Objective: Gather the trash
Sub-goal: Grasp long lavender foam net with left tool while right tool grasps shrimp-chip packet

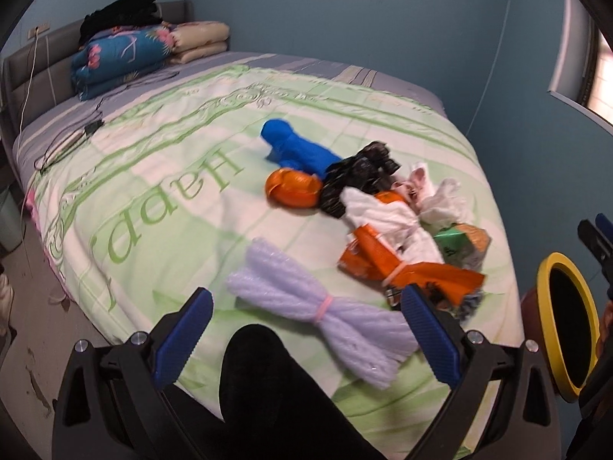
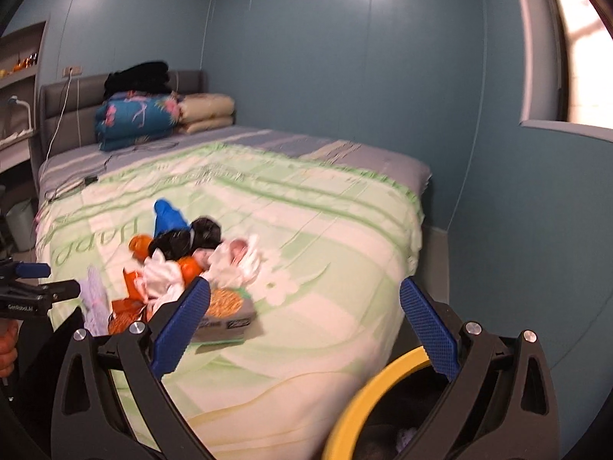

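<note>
The trash [image 1: 387, 226] lies heaped on the bed [image 1: 184, 176] near its foot edge, with the yellow-rimmed bin [image 2: 367, 395] just off that edge so each piece has a short trip. Your left gripper [image 1: 306, 329] hangs spread and empty over the pale bubble-wrap bundle [image 1: 325, 310], likely your first pick, and your right gripper [image 2: 304, 326] is spread wide and empty too. Only your left view shows that bundle whole, while your right view looks down into the bin's mouth and shows a flat snack packet [image 2: 226, 314] at the heap's near side.
</note>
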Demonstrator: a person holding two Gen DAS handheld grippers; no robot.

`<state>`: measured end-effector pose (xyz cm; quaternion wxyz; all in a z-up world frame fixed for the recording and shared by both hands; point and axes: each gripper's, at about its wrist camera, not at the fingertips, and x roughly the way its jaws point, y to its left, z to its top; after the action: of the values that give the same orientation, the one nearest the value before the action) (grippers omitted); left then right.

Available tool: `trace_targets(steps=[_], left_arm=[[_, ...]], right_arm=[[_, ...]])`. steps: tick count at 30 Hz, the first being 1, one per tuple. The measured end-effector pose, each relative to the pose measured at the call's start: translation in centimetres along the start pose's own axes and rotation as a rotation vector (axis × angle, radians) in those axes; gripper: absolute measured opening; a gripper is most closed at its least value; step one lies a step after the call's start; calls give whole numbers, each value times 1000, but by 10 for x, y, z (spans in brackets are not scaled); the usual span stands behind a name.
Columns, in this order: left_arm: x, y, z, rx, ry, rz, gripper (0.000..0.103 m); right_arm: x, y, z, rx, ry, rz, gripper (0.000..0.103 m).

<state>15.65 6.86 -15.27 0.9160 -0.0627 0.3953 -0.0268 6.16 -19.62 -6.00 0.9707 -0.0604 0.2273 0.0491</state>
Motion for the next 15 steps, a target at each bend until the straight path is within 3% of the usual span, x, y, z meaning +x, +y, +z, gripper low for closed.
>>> trace_targets(steps=[10, 15], left_arm=[[30, 15, -6, -86, 61, -7, 95], [37, 19, -1, -111, 63, -14, 95]], right_arm=[[50, 46, -9, -109, 127, 73, 95], [72, 64, -8, -162, 175, 69, 94]])
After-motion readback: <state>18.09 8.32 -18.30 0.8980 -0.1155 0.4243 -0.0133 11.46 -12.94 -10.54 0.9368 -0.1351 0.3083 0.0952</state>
